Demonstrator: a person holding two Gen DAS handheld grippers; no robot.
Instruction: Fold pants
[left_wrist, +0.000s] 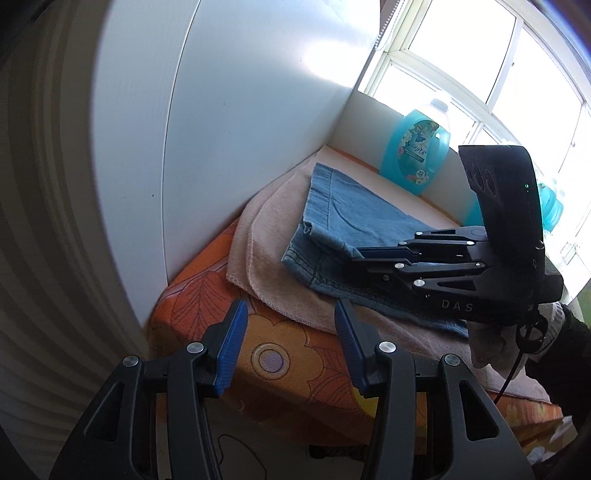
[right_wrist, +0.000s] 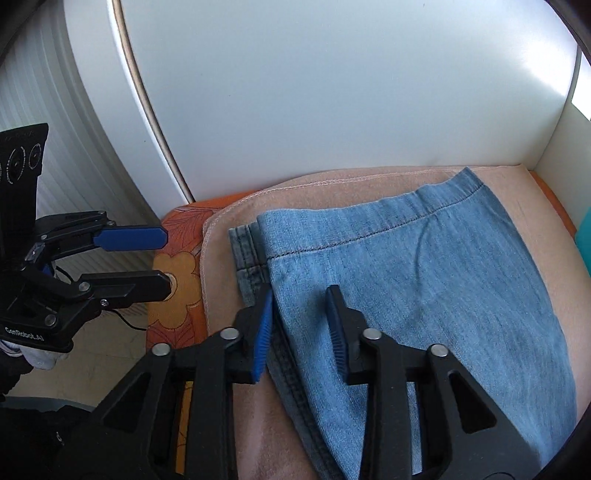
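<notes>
A white panel (right_wrist: 332, 92) backs the orange floral bench (left_wrist: 280, 343). On it lies a pink towel (right_wrist: 332, 188) carrying the folded denim pants (right_wrist: 424, 266), waistband toward 12 o'clock. The right gripper (right_wrist: 300, 295) has its fingers narrowly apart over the pants' 9 o'clock edge. The left gripper (left_wrist: 290, 314), at 9 o'clock, has its fingers wide and empty. A blue bottle (left_wrist: 417, 147) stands behind.

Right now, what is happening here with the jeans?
A person holding two grippers is folding blue jeans, which already lie folded on a pink towel. The right gripper is down at the jeans' left edge, jaws a little apart astride it. The left gripper is open and empty over the corner of the orange cushion.
</notes>
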